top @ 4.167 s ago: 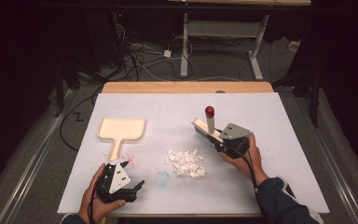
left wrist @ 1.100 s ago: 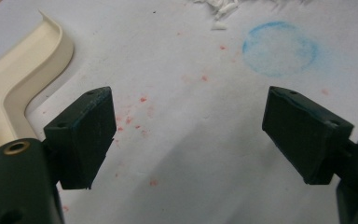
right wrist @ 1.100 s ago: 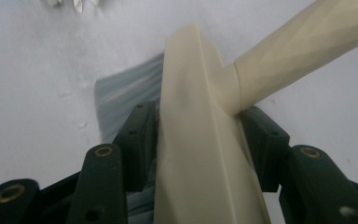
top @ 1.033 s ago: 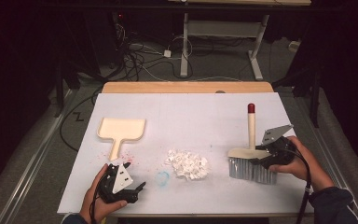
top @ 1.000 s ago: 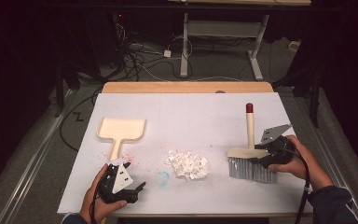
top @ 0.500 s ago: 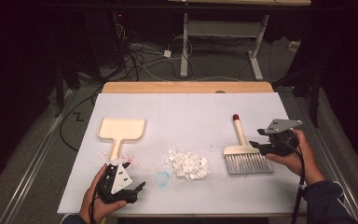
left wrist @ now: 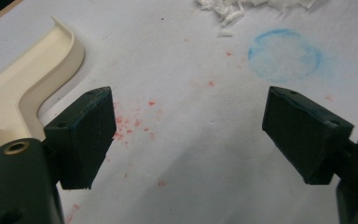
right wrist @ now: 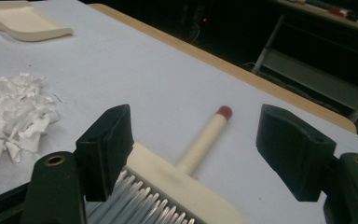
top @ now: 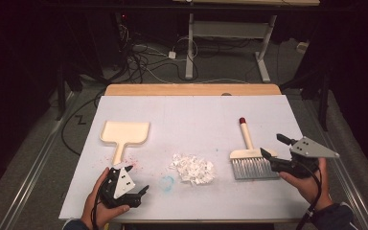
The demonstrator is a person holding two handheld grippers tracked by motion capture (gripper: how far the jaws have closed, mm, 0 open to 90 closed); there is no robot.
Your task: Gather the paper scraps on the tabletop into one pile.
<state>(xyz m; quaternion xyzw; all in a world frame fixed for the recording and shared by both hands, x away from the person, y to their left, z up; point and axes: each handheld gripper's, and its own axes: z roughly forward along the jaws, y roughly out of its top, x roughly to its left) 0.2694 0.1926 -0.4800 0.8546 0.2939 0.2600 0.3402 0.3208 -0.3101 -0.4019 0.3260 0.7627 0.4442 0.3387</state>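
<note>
Dark floor and tangled cables are lying beyond the far edge of the white-topped bench point(top: 191, 110), which is carrying everything in play. Toward the left edge, a cream dustpan point(top: 124, 133) is lying flat with its handle pointing at the near edge, red specks scattered around it. Just nearer, at the near-left corner, the left gripper point(top: 136, 184) is resting in the person's hand, its fingers point(left wrist: 81, 135) standing wide apart with nothing between them, over bare bench beside a faint blue ring point(left wrist: 284, 55). Around the middle, close to the near edge, a heap of shredded white paper point(top: 191, 168) is sitting loose. To its right, the brush point(top: 248, 160) is lying flat on the bench, bristles toward the near edge and red-tipped handle pointing at the far edge. At the right edge, the right gripper point(top: 273, 147) is hovering just beside the brush head; its fingers point(right wrist: 107, 149) have just been opening and are now spread wide, clear of the brush, which is lying below and ahead of them rather than clamped.

Likely risks: with the brush released, a careless re-grasp on the bristles instead of the cream head could be letting it twist or slip, and a sweep begun too fast could be scattering the light scraps past the dustpan or off the near edge.
</note>
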